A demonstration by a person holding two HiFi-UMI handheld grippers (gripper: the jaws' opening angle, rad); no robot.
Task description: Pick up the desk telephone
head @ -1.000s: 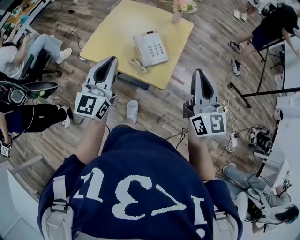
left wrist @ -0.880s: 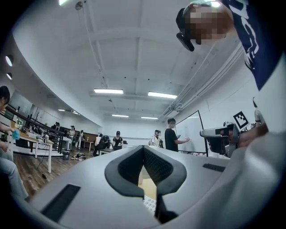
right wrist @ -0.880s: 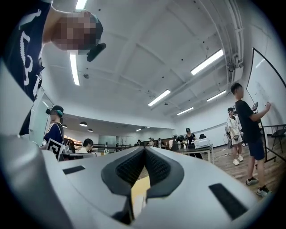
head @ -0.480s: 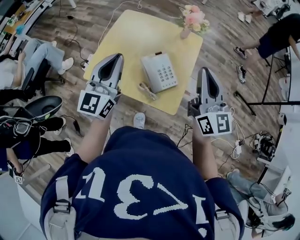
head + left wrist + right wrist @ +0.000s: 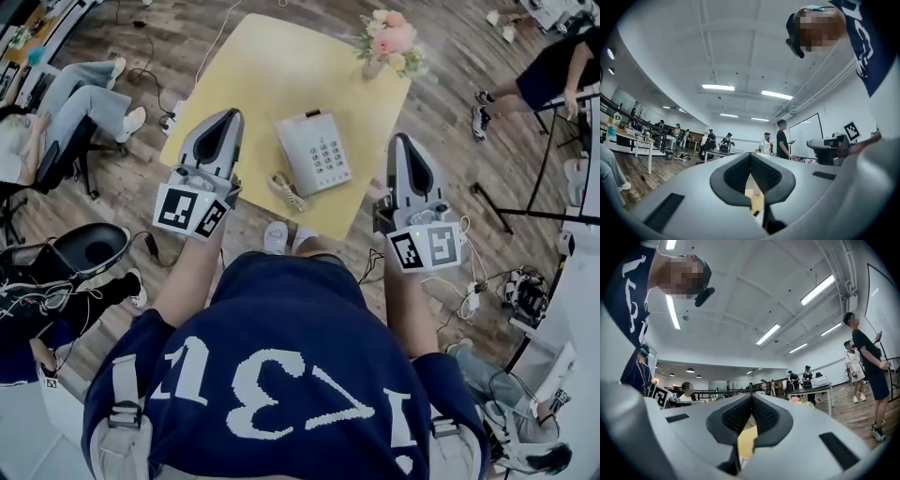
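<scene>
Wood-plank floor (image 5: 450, 122) fills the head view around a yellow table (image 5: 272, 56) set on the diagonal. At the bottom of the frame the wearer's dark shirt (image 5: 281, 375) takes up the foreground, and two shoes (image 5: 289, 236) show just below the table's near edge.

The left gripper (image 5: 228, 116) covers the table's left corner, its jaws pressed together with nothing between them. Its own view shows the pads meeting (image 5: 751, 157) above a sliver of yellow tabletop. The right gripper (image 5: 401, 141) sits just outside the table's right edge, over the floor. Its jaws are also closed and empty, with the pads touching (image 5: 751, 397) in its own view.

The desk telephone (image 5: 314, 152) lies between the two grippers at centre frame, close to the near edge and turned slightly askew. Its coiled cord (image 5: 289, 192) trails toward that edge. Bare tabletop lies on both sides of the telephone and beyond it.

A vase of pink flowers (image 5: 389, 42) stands at the far right corner, well apart from the telephone. A seated person (image 5: 66, 94) is on the floor side at upper left. A black stand (image 5: 539, 178) and loose cables (image 5: 469, 281) occupy the right side. Open floor separates the table from all of them.
</scene>
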